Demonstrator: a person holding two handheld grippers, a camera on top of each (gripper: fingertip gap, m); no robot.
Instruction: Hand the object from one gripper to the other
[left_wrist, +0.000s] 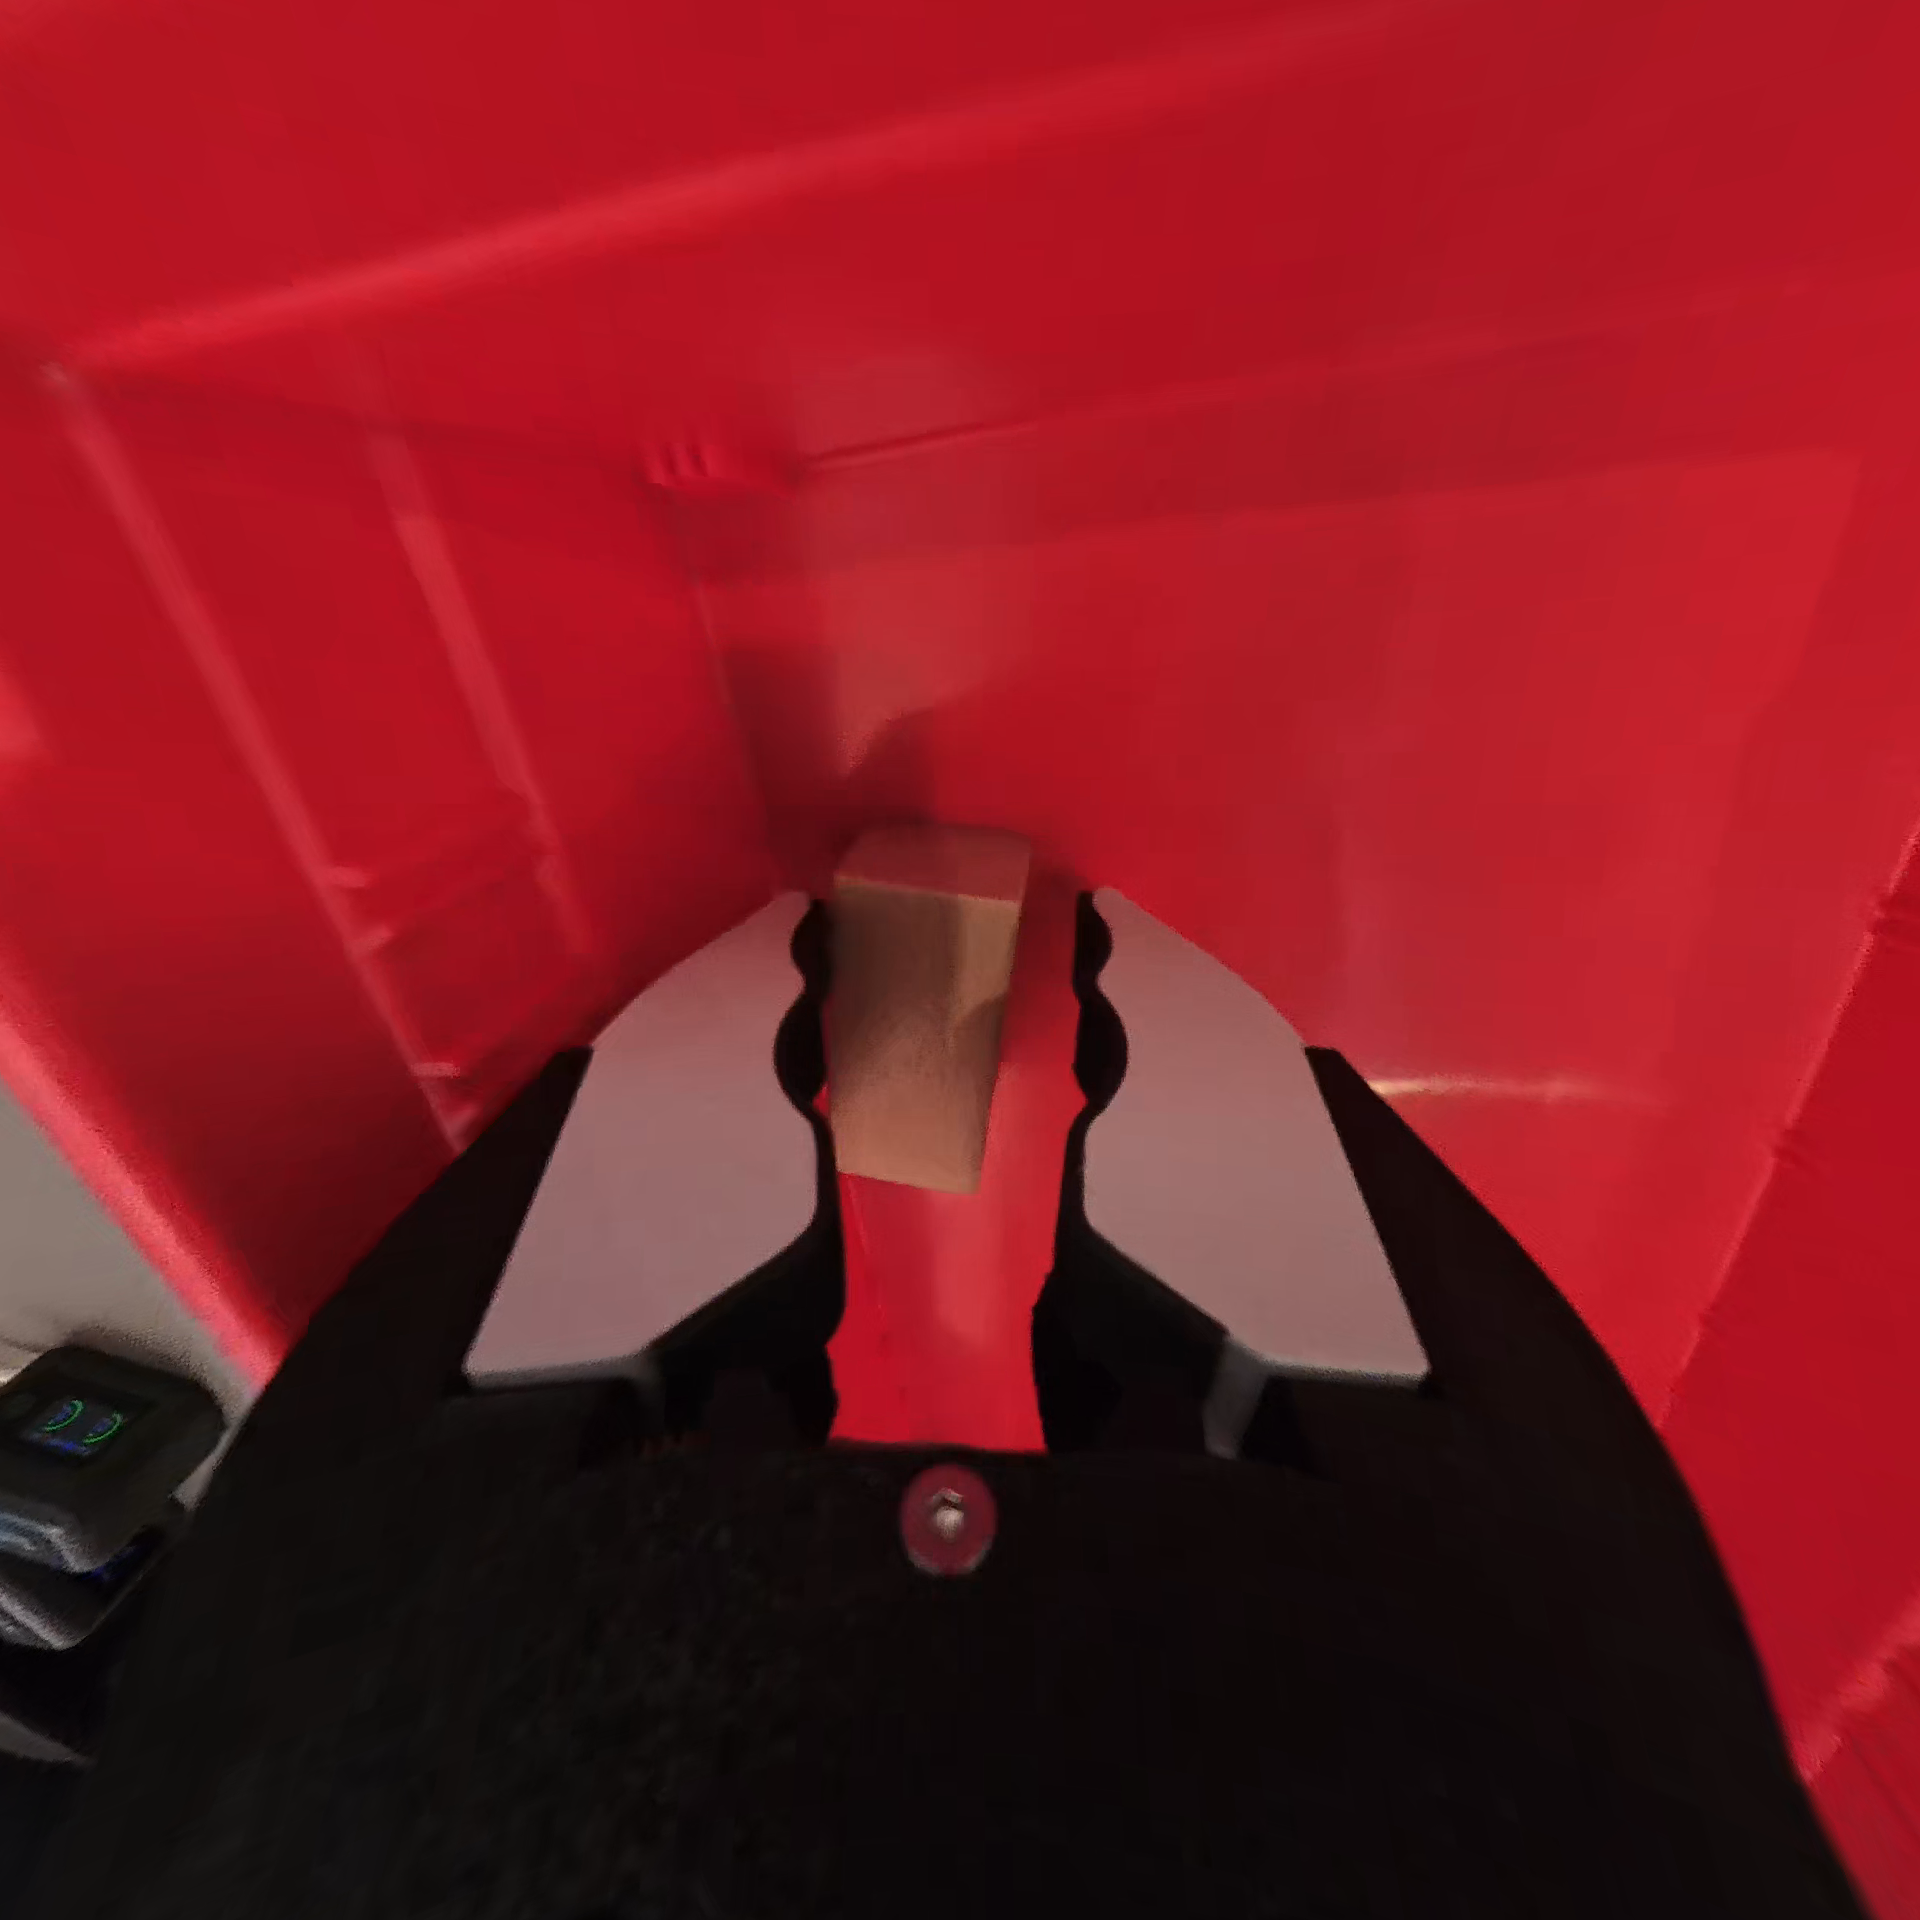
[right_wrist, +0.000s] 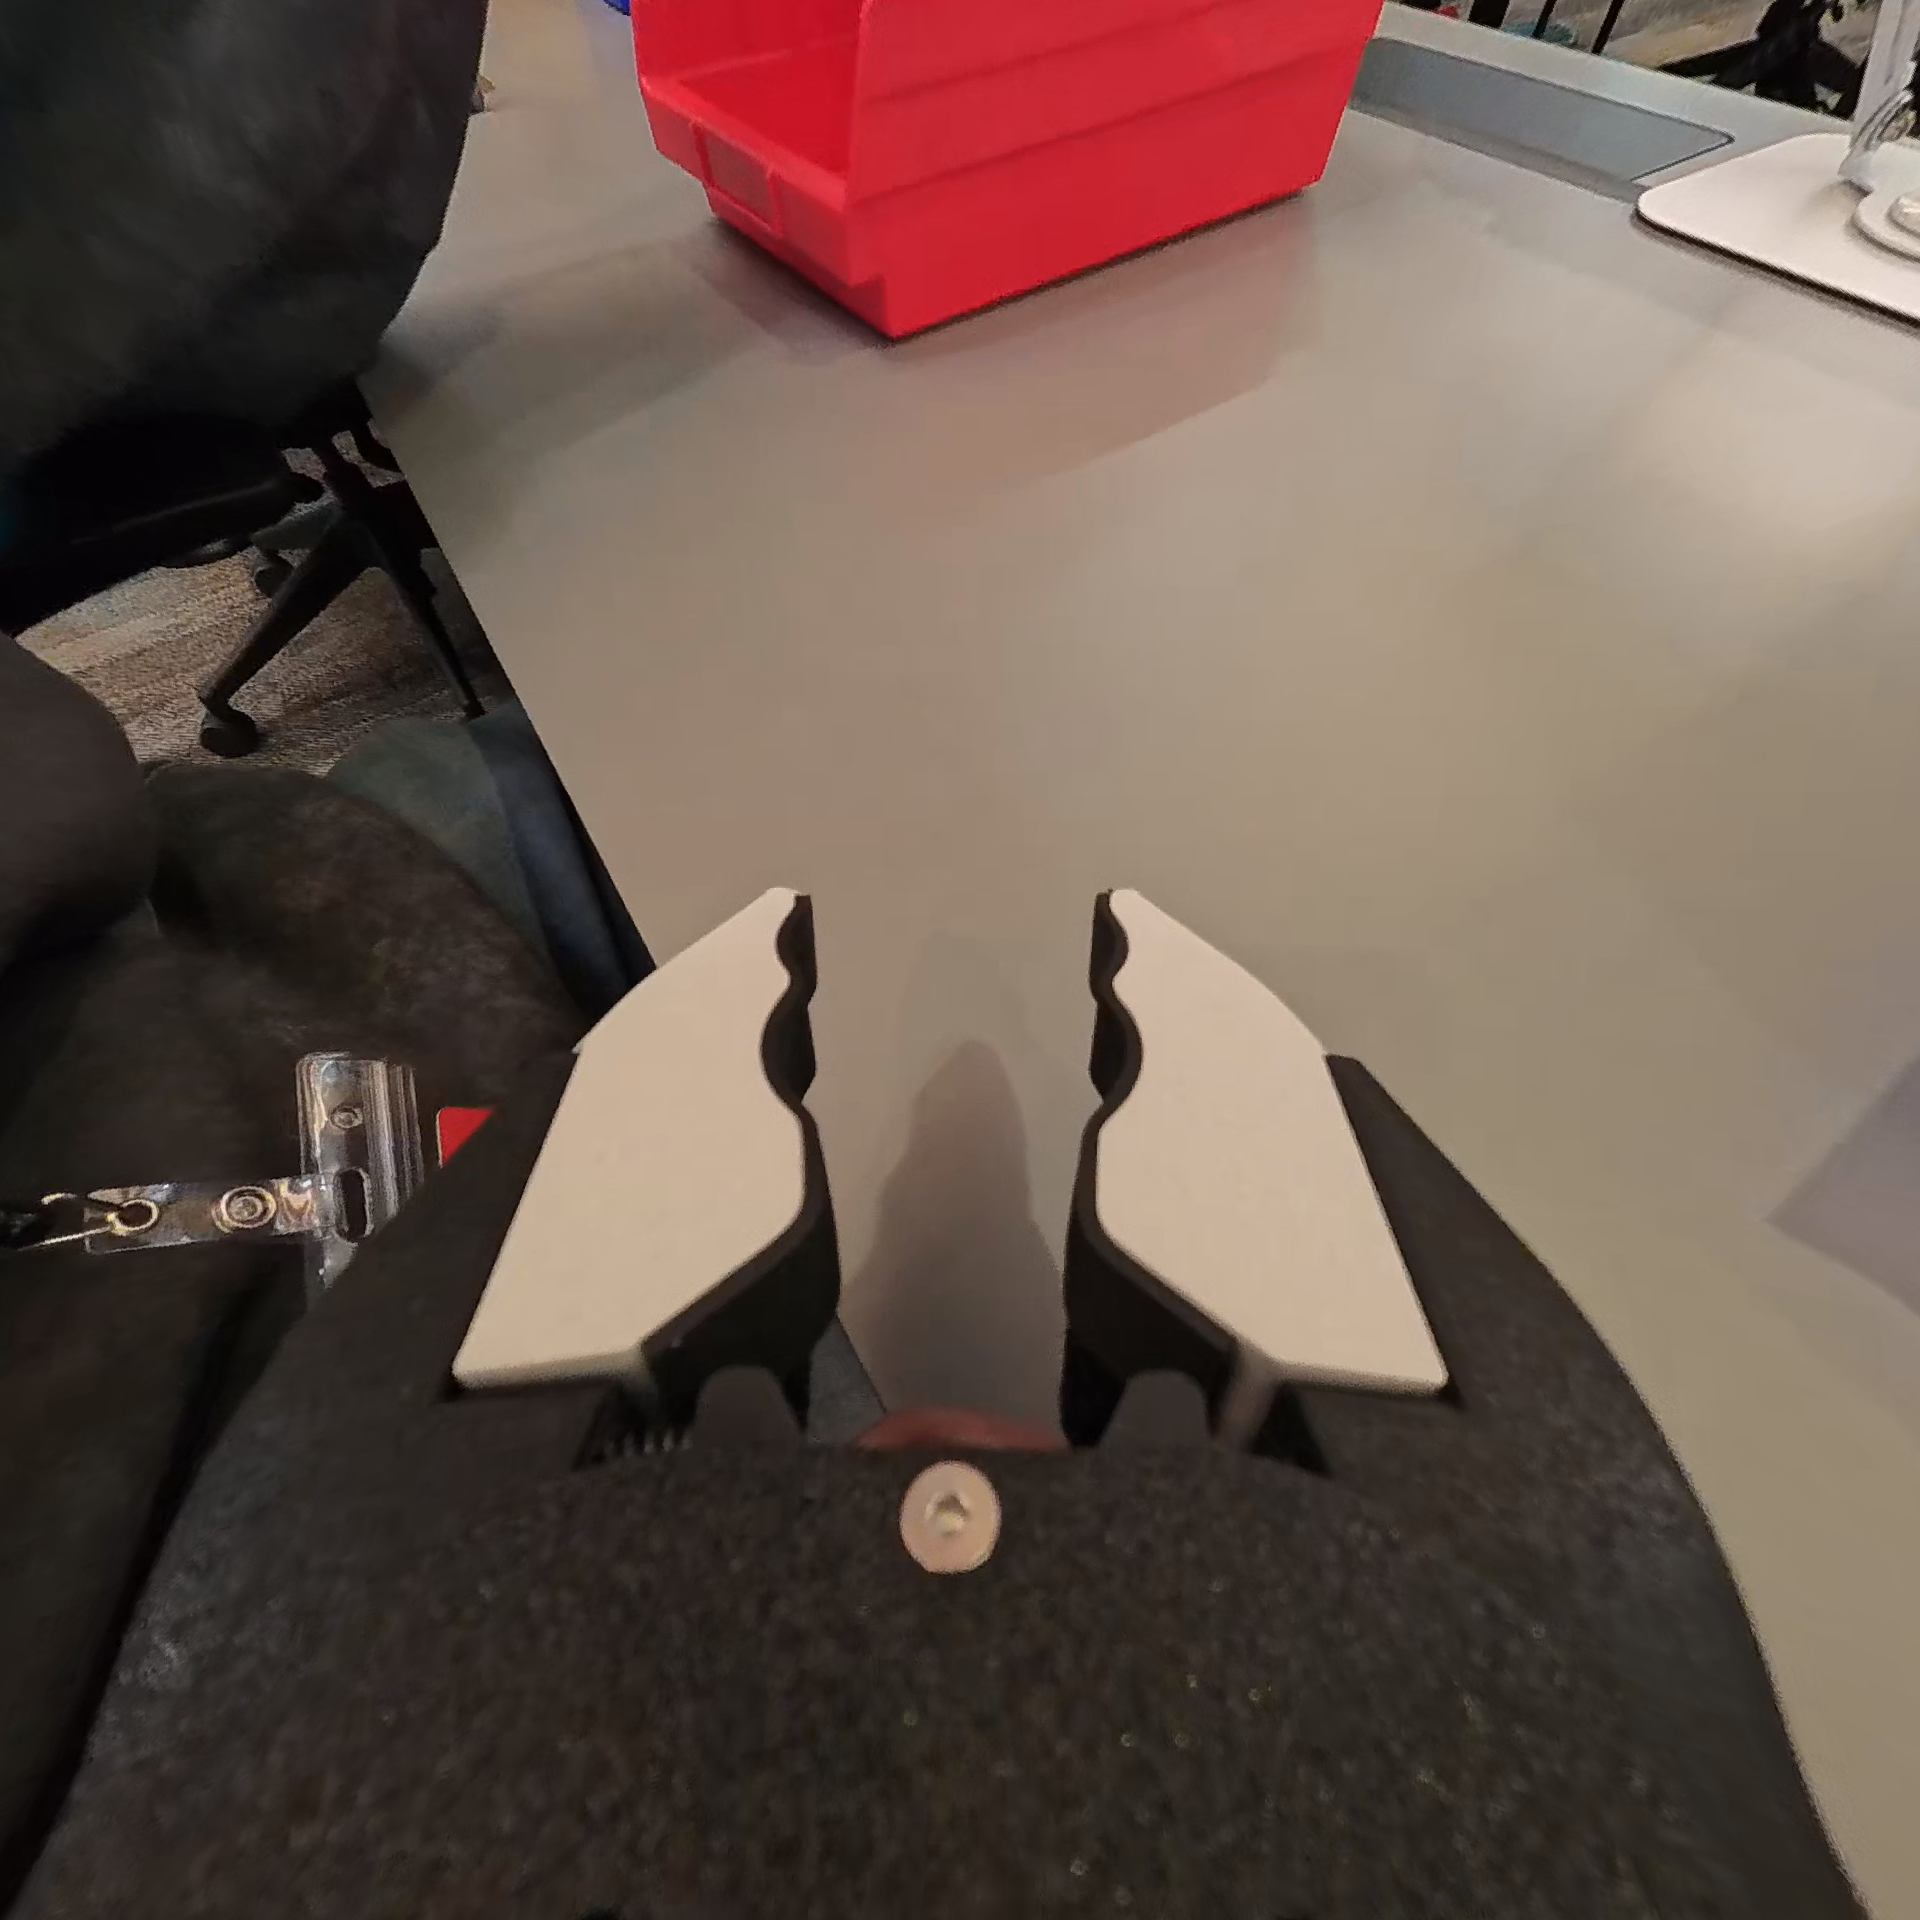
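Note:
In the left wrist view, my left gripper (left_wrist: 951, 902) reaches down into a red bin (left_wrist: 1351, 675). A pale wooden block (left_wrist: 920, 1008) stands in the bin's corner, between the fingers. The left finger touches its side; a gap shows between it and the right finger, so the jaws are open around it. The view is blurred. In the right wrist view, my right gripper (right_wrist: 954, 909) is open and empty, low over the grey table (right_wrist: 1247, 623) near its left edge. The red bin (right_wrist: 997, 156) stands far ahead of it on the table.
A white flat base (right_wrist: 1787, 218) sits at the table's far right. A black office chair (right_wrist: 260, 520) stands off the table's left edge. A person's dark clothing and a badge clip (right_wrist: 312, 1174) are at the lower left. A small black device with a lit display (left_wrist: 78, 1423) lies outside the bin.

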